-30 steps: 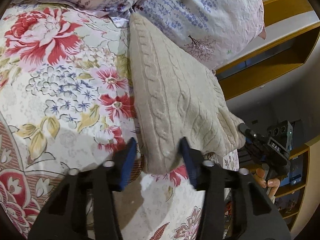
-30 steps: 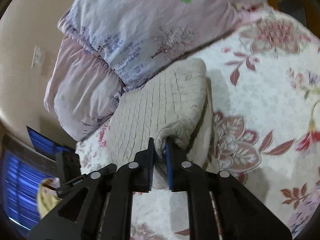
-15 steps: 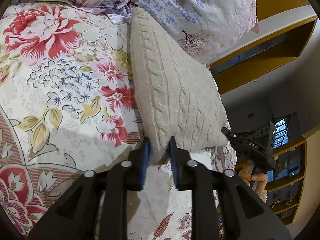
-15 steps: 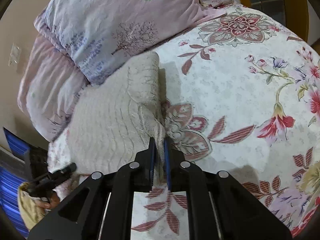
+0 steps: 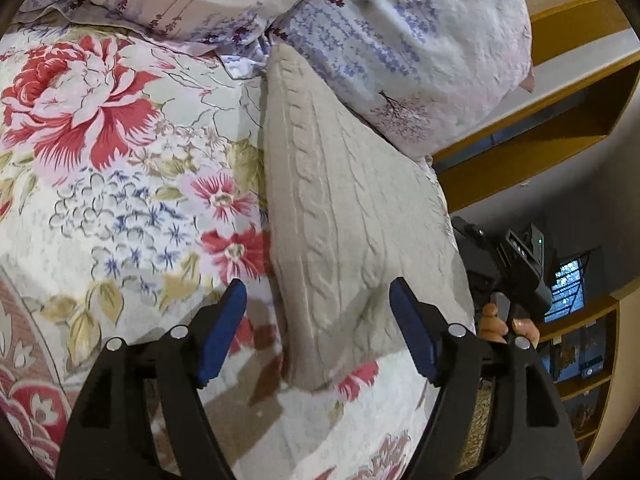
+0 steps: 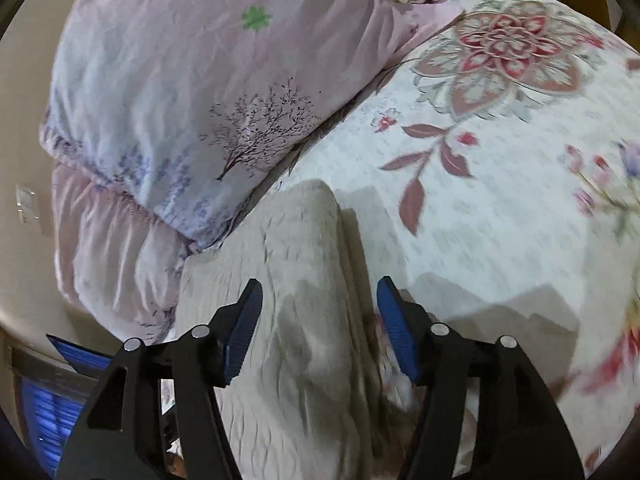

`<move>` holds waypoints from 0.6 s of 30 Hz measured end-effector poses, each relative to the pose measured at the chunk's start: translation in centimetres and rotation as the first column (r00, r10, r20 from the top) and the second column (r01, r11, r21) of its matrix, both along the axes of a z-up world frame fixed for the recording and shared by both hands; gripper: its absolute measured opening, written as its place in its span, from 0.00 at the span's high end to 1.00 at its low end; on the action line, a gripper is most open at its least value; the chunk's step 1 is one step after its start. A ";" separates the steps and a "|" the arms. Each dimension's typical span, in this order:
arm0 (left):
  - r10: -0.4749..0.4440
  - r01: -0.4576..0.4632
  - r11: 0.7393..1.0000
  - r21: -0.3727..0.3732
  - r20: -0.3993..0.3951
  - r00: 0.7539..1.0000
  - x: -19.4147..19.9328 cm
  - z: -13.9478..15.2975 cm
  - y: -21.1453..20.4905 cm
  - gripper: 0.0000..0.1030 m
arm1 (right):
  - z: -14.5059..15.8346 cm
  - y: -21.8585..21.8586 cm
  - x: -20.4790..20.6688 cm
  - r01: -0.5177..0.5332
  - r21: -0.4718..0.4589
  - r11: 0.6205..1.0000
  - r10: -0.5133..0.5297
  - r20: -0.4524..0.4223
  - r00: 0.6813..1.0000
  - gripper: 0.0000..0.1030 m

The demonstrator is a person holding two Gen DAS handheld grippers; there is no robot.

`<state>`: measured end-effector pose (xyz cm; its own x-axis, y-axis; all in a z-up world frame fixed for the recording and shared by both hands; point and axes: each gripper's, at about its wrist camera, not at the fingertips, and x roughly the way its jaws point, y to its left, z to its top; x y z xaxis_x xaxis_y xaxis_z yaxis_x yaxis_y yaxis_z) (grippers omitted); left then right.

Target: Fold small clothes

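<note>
A folded beige cable-knit sweater (image 5: 340,216) lies flat on the flowered bedspread (image 5: 120,200), its far end against the pillows. My left gripper (image 5: 318,336) is open and empty, its blue pads on either side of the sweater's near corner. In the right wrist view the same sweater (image 6: 296,280) lies below my right gripper (image 6: 320,328), which is open and empty over the folded edge. The right gripper also shows in the left wrist view (image 5: 516,264), held by a hand past the sweater's right edge.
Two pale lilac printed pillows (image 5: 380,40) lie at the head of the bed and also show in the right wrist view (image 6: 192,92). Wooden shelves (image 5: 540,140) stand beyond the bed's right edge. A blue screen (image 6: 60,392) glows at the lower left.
Both grippers were shut on the sweater's edge half a second ago; both have opened and let go. The sweater now lies flat on the bed.
</note>
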<state>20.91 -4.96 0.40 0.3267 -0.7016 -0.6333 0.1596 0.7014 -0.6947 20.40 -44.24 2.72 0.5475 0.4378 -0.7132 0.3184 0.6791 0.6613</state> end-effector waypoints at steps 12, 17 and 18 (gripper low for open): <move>-0.020 0.017 0.999 0.043 0.052 0.998 1.6 0.4 -1.6 0.27 | 3.3 3.2 2.8 -0.066 -0.386 0.920 0.115 0.104 0.988 0.91; -0.027 0.025 0.999 0.041 0.054 0.998 1.5 0.4 -1.6 0.26 | 1.1 2.9 2.7 -0.061 -0.355 0.933 0.072 0.018 0.997 0.79; -0.027 0.025 0.999 0.036 0.056 0.998 1.5 0.5 -1.5 0.26 | 1.7 2.7 2.1 -0.042 -0.355 0.934 0.057 0.032 0.998 0.73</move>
